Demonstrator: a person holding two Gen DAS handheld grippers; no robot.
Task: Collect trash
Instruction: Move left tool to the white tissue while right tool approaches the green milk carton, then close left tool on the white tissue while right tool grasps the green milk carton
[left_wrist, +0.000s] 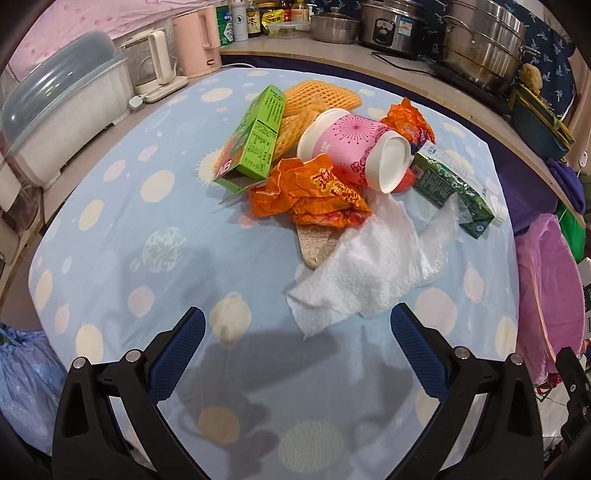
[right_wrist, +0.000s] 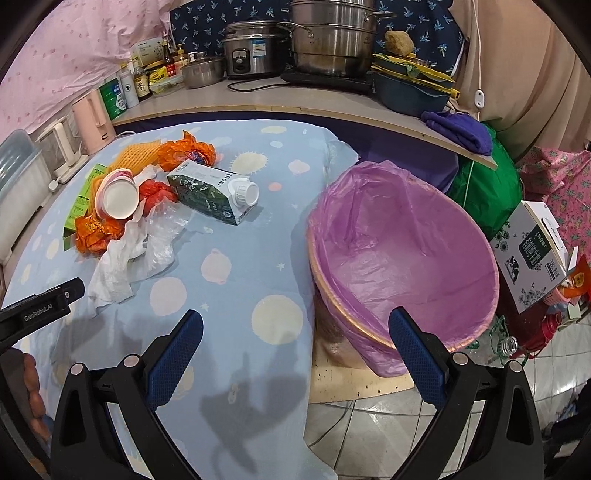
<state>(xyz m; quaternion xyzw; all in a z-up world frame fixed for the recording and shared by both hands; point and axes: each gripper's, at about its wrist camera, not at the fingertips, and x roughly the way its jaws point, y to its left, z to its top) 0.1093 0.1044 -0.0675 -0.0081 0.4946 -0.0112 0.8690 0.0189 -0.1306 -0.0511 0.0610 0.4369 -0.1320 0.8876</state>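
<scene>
A trash pile lies on the blue spotted tablecloth (left_wrist: 155, 236): a green box (left_wrist: 255, 136), a pink paper cup (left_wrist: 351, 151) on its side, orange wrappers (left_wrist: 314, 195), yellow foam netting (left_wrist: 321, 96), a green milk carton (left_wrist: 454, 188) and a white paper towel (left_wrist: 365, 273). My left gripper (left_wrist: 297, 332) is open and empty just in front of the towel. My right gripper (right_wrist: 295, 334) is open and empty, over the table's edge beside the purple-lined trash bin (right_wrist: 402, 254). The carton (right_wrist: 210, 192) and the towel (right_wrist: 114, 269) also show in the right wrist view.
A shelf (right_wrist: 295, 99) behind the table holds pots, a rice cooker, bottles and a blue pan. A pink kettle (left_wrist: 197, 40) and a dish rack (left_wrist: 62, 122) stand at the left. Boxes and bags crowd the tiled floor (right_wrist: 369, 424) by the bin.
</scene>
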